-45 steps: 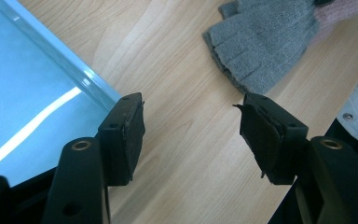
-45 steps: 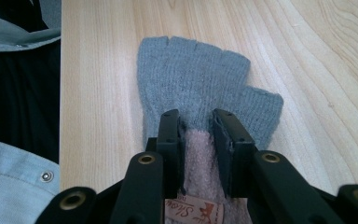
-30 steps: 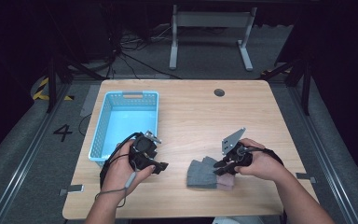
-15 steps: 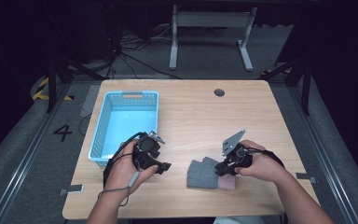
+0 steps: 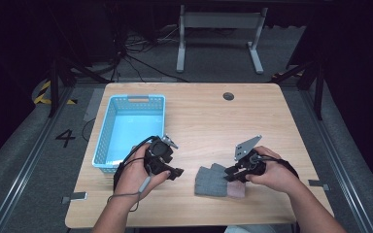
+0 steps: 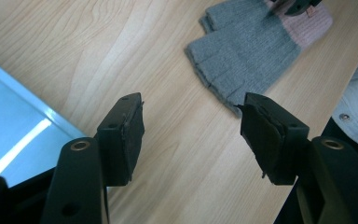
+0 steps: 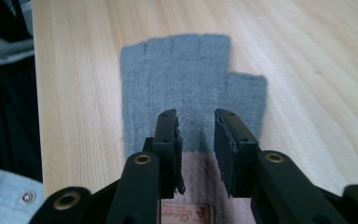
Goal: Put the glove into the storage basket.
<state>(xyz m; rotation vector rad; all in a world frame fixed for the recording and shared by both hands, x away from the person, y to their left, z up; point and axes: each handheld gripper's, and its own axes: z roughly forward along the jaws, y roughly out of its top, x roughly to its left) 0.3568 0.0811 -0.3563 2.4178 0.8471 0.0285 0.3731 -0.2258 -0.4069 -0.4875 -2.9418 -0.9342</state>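
Wooden and pale, the surface [image 5: 213, 121] fills the middle of the high view, its near edge partly covered by the person's forearms. A light blue basket [image 5: 108, 141] stands on its left half, upright; its near right corner is hidden behind the left gripper [image 5: 175, 172], and in the left gripper view the basket [image 6: 9, 126] shows as a cut-off corner.

A grey fingerless glove [image 5: 212, 180] with a pink cuff lies flat near the front edge, right of centre. In the right gripper view the glove [image 7: 177, 84] lies with its cut finger ends pointing away from the camera and its thumb on the right; a small label on the cuff is cut off at the bottom edge and its print is too blurred to read. In the left gripper view the glove [image 6: 247, 51] lies well ahead of the jaws, and its cuff runs out of frame at the top.

The left gripper [image 6: 191, 135] is held in the left hand just beside the basket, jaws spread wide over bare wood, gripping nothing. The right gripper [image 7: 197, 140] sits over the seam where grey meets pink, jaws narrowed to a small gap with knit visible between them; whether the tips touch the fabric cannot be told.
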